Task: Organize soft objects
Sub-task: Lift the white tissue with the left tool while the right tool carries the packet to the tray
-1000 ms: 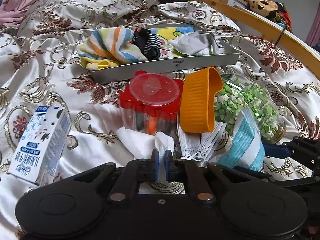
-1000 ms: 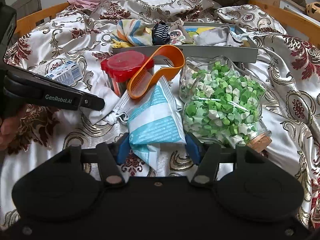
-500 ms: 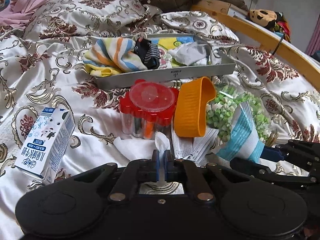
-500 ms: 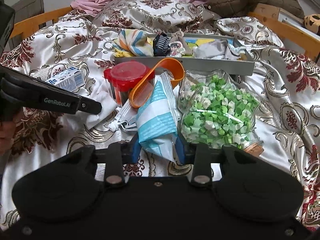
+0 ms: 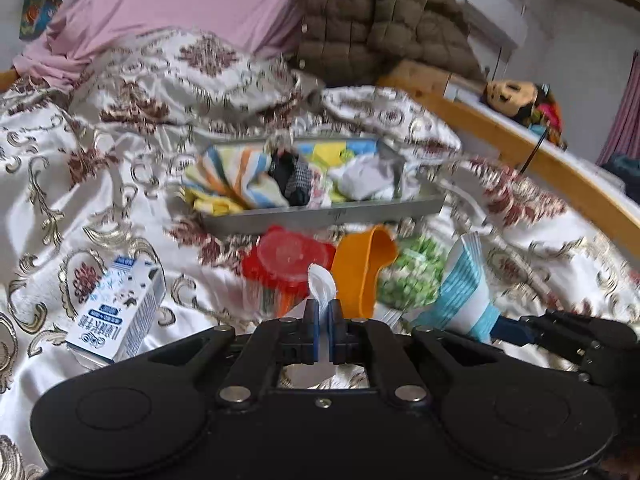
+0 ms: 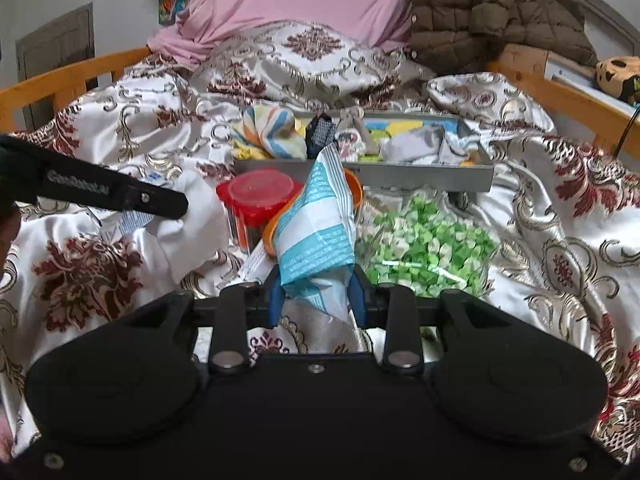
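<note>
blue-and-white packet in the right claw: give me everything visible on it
The blue-and-white packet is a soft, crinkled plastic pouch with turquoise bands, a white band and fine print too small to read. It stands nearly upright, tilted slightly, clamped at its lower end between the pads of the right claw, which has just closed on it. It hides part of the orange scoop behind. The left wrist view shows it beside the jar of green stars.

Both grippers matte black plastic w/ blue finger pads. Left gripper [image 5: 323, 318]: two round housings, silver pivot screws, centre screw. Right gripper [image 6: 316, 296]: same build. White lettering on left gripper's arm, blurred, probably "GenRobot.AI".
</note>
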`<state>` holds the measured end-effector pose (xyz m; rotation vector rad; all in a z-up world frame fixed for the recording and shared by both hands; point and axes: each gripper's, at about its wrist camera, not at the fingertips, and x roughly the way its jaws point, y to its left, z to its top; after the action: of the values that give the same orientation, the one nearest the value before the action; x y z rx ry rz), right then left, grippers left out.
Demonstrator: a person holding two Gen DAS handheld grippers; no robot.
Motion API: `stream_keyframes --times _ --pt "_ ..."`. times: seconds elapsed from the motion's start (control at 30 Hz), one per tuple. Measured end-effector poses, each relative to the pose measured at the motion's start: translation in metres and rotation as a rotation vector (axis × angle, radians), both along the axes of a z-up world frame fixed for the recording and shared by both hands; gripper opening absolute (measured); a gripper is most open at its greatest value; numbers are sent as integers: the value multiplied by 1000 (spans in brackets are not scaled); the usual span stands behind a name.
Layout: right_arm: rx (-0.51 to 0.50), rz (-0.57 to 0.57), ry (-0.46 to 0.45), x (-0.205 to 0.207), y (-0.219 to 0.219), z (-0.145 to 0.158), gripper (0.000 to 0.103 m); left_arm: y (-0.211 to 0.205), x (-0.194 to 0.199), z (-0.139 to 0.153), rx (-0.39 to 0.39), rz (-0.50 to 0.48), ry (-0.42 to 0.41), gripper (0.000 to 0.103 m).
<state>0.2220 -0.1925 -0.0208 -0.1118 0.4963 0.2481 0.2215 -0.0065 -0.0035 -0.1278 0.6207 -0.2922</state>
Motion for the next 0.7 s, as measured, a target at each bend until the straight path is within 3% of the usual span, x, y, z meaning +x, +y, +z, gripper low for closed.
stream_keyframes --times 0.37,0.53,0.7 --pt "73 -16 -128 -8 -15 28 25 -7 -9 35 -37 -38 -169 3" --pt "91 -19 -183 9 -22 39 25 -11 15 50 -39 -37 -196 3" --pt "142 -34 -238 55 -34 56 25 -18 55 67 -15 -34 -236 3"
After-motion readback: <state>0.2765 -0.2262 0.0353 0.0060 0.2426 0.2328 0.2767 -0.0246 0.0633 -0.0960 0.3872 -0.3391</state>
